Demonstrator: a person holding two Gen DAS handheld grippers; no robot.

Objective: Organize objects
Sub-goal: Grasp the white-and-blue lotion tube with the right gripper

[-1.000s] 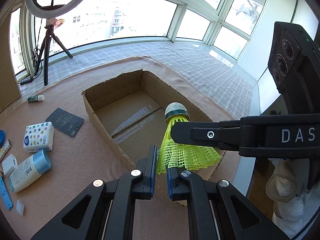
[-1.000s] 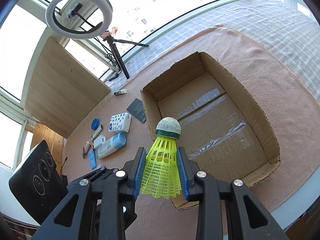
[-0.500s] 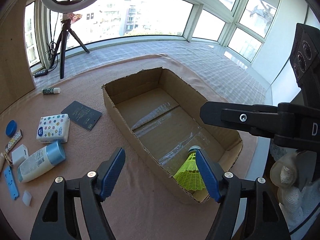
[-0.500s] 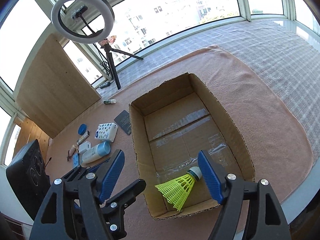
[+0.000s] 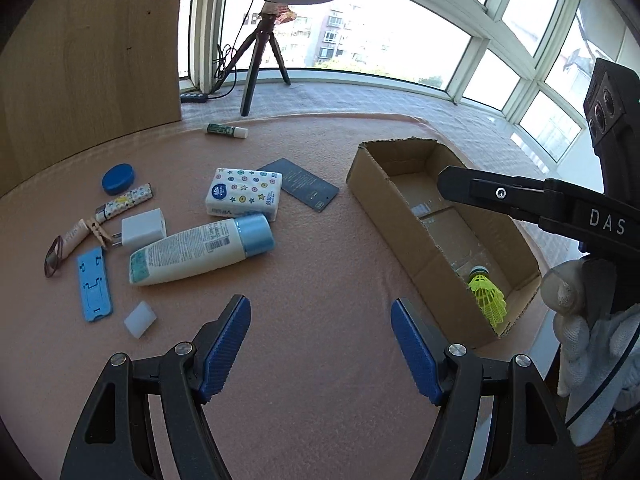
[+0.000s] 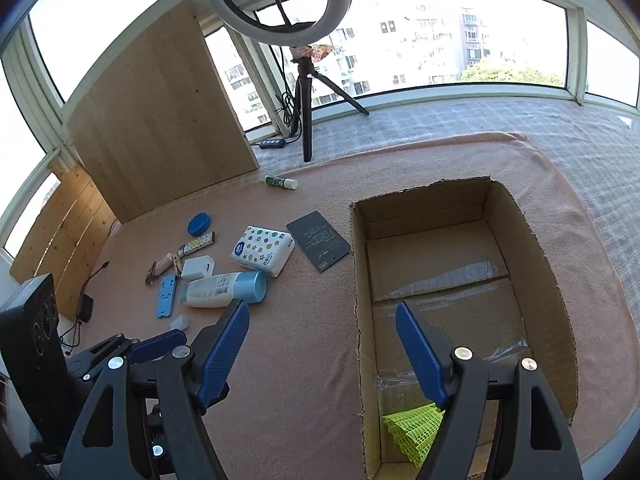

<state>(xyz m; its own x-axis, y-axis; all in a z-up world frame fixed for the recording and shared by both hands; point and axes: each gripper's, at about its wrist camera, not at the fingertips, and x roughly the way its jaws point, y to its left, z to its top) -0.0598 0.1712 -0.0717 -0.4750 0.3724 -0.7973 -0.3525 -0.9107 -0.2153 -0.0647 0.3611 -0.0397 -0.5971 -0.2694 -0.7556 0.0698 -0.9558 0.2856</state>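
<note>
My left gripper [image 5: 320, 336] and right gripper [image 6: 322, 344] both hang with fingers wide, holding nothing. The yellow mesh shuttlecock [image 5: 486, 294] lies in the near corner of the open brown cardboard box [image 6: 556, 292]; the white bottle with a blue cap [image 5: 200, 250], left on the table, looks nearest to collect.

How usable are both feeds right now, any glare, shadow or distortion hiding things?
Left wrist: windows blown out, strong fisheye bending at the edges, but the box and shuttlecock read sharply. Right wrist: same overexposed sky, and a finger covers part of the shuttlecock.
</note>
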